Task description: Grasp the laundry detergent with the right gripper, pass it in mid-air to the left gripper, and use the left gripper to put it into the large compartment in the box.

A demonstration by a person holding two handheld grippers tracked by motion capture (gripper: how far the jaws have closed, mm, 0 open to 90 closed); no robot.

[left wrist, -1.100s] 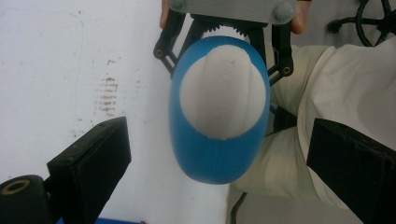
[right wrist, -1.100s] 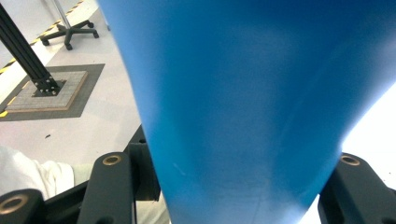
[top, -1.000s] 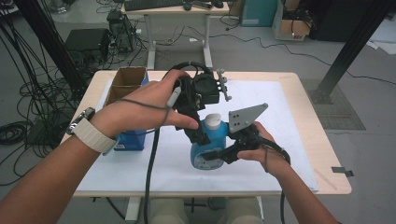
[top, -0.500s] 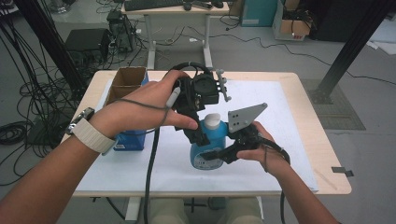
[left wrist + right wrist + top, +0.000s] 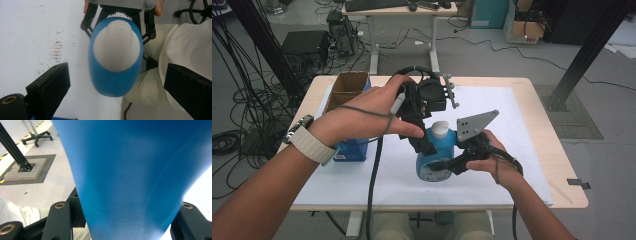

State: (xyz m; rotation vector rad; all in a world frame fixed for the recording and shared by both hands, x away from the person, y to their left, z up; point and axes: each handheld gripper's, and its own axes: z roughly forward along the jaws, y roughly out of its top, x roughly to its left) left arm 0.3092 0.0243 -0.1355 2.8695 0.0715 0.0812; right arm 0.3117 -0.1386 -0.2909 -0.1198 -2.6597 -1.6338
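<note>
Two grippers meet at one blue bottle (image 5: 434, 157), upright near the table's (image 5: 537, 150) near edge. The right gripper (image 5: 451, 164) has its fingers clamped on the smooth plastic belly; the left gripper (image 5: 428, 146), fingers spread wide, hangs directly above the white ribbed cap (image 5: 116, 47).

Left gripper (image 5: 424, 142): black, thick black cable. Right gripper (image 5: 447, 165): black, grey triangular plate. White wristband (image 5: 309, 145), light trousers.
</note>
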